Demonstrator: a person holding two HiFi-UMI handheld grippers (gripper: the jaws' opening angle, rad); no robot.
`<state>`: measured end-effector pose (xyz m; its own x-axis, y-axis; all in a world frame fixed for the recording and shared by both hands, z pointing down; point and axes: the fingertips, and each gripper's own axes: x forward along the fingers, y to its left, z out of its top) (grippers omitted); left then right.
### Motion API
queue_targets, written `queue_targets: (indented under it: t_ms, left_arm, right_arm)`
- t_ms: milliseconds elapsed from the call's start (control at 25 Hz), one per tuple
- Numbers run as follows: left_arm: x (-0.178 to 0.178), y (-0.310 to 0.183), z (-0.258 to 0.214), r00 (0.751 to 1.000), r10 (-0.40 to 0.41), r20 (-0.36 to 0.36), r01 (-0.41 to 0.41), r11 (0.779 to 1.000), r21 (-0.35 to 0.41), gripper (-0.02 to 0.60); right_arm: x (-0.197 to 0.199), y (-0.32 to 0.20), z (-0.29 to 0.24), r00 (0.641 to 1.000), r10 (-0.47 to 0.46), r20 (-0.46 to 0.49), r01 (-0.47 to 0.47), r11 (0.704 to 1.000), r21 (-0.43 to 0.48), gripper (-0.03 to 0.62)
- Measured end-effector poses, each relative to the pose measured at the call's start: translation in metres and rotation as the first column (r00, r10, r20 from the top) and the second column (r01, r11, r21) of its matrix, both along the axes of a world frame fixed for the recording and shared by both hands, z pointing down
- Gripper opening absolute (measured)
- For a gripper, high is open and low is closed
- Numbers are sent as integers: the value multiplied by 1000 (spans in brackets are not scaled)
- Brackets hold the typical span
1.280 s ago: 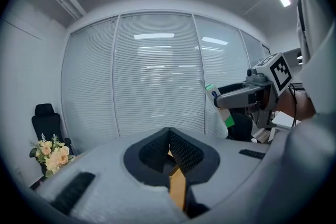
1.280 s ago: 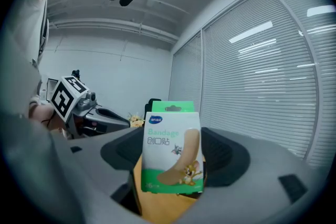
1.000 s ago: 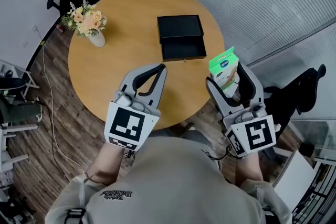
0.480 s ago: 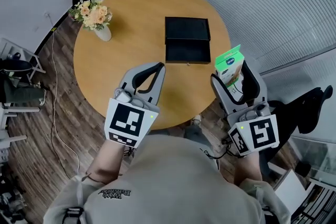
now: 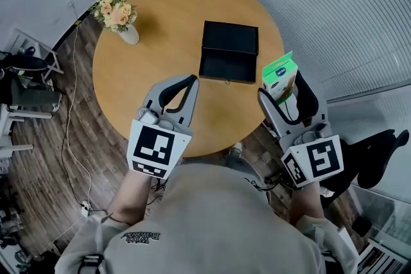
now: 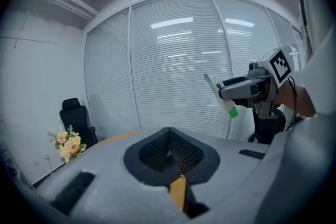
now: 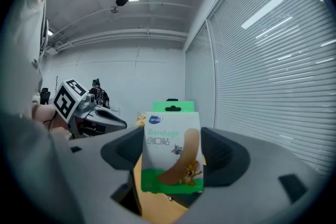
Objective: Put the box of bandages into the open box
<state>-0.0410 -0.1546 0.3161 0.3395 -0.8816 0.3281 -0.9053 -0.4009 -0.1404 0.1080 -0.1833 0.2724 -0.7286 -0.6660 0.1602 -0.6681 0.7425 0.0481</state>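
Round wooden table [image 5: 148,42], seen from above, with both grippers held at its near side.
Right gripper [image 5: 281,88] clamps the green-and-white cardboard box of bandages [image 5: 278,76] upright between its jaws, at the table's right edge, near the open black rectangular box [image 5: 226,66] and apart from it. Left gripper [image 5: 192,79] has its jaws brought together at the tips with nothing between them. White vase of pale flowers [image 5: 119,16] stands at the table's far left, well apart from the black box.
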Motion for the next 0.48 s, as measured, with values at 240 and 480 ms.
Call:
queue_targets:
  t_ms: [240, 480]
  left_arm:
    - [6, -9, 2, 999, -47, -1, 47, 999, -6, 21]
    - [10, -20, 8, 998, -69, 14, 69, 998, -14, 21]
  right_arm:
    - [2, -15, 11, 996, -77, -34, 76, 997, -28, 313]
    - [-7, -28, 32, 978, -189, -92, 181, 979, -95, 313]
